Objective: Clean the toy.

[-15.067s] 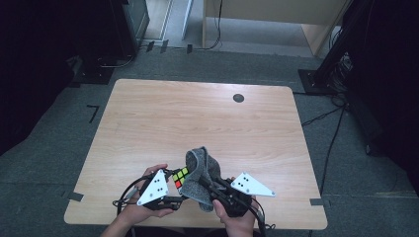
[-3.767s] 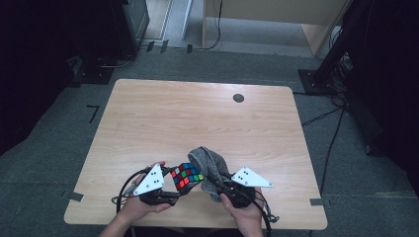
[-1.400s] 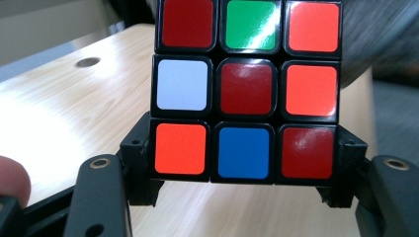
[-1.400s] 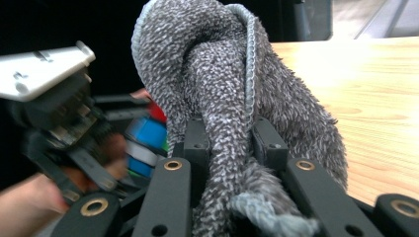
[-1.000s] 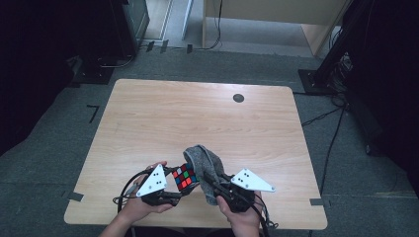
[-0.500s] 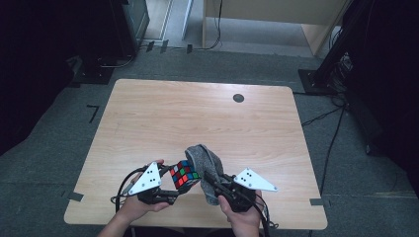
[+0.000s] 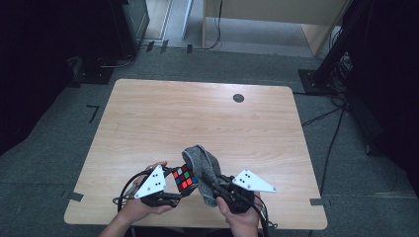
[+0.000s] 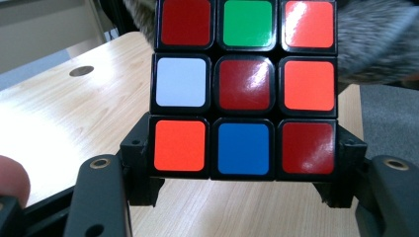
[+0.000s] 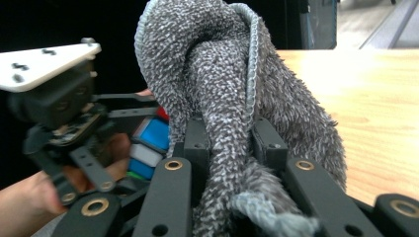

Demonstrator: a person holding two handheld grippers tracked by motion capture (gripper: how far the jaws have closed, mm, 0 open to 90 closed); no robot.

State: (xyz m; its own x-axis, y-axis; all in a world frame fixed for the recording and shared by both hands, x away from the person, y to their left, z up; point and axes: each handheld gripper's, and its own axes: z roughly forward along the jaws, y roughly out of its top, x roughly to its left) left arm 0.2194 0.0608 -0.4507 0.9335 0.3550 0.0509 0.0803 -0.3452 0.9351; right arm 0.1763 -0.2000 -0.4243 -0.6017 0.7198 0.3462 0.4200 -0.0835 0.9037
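Puzzle cube [image 7: 185, 178] sat above near edge of table [image 7: 197, 118], touching grey cloth [image 7: 205, 165] on its right side. Cloth's long axis ran up and away from right gripper [image 7: 217, 187]. Left gripper [image 7: 170, 197] jaws clamped on cube's lower corners. Right gripper jaws narrow, pinching bunched cloth; next wipe likely leftward across cube.

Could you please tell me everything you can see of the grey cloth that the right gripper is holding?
The grey cloth is a fluffy, looped terry fabric with a stitched, lighter hem along its edge. It is bunched and folded into a hump, pinched between the jaws of the right gripper, which stand closed on a thick fold of it. It is held above the near edge of the wooden table, and it drapes against the far side of the colour cube gripped by the left gripper.
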